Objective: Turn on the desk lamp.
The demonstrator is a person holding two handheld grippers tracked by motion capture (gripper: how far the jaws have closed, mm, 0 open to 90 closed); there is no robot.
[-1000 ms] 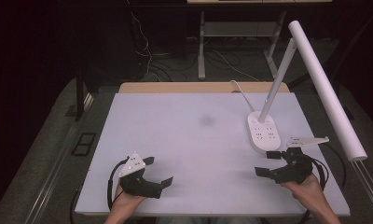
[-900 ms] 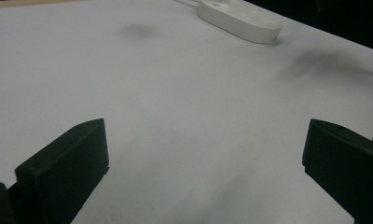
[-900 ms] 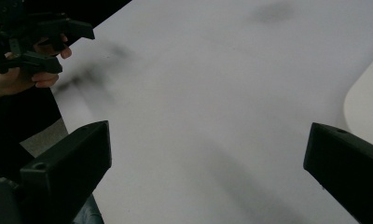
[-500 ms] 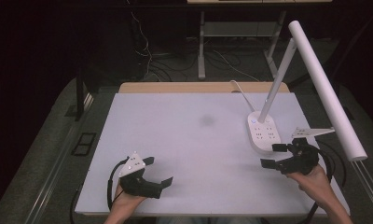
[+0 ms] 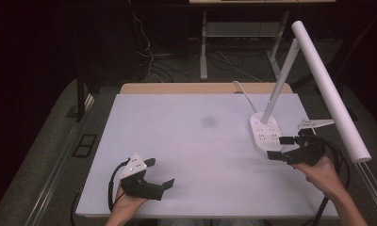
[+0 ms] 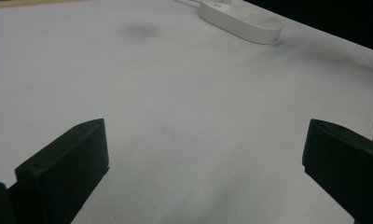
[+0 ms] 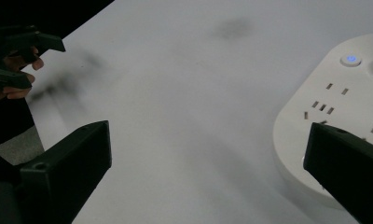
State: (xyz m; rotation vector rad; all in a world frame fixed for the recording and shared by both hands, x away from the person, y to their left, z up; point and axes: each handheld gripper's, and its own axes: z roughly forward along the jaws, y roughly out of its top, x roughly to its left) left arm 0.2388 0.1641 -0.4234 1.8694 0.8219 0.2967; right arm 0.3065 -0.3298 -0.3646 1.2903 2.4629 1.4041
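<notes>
There are two hand-held grippers, one white power strip and one desk lamp on the bench (image 5: 196, 141). The power strip (image 5: 266, 134) is the oval base from which the lamp's slanted arm rises; it lies toward the far right of the white bench top, with a small blue light (image 7: 351, 59) lit near its far end and several rows of sockets on its face. The lamp's long white tube head (image 5: 330, 89) juts out above and to the right of the power strip, past the bench's right edge.

The right hand-held gripper (image 5: 282, 147) sits just beside the power strip, at its near right side, jaws spread wide and holding nothing; in the right gripper view one jaw overlaps the strip's near rim, though whether it touches cannot be told. The left hand-held gripper (image 5: 159, 175) lies well apart from the power strip, down near the bench's front left edge, jaws also spread wide and empty.

A faint grey smudge (image 5: 208, 122) marks the surface left of the power strip. A white cord (image 5: 241, 89) runs from the strip toward the bench's far edge. Between the strip and the left hand-held gripper the surface is bare. The lamp arm (image 5: 278, 87) stands over the strip's far end.
</notes>
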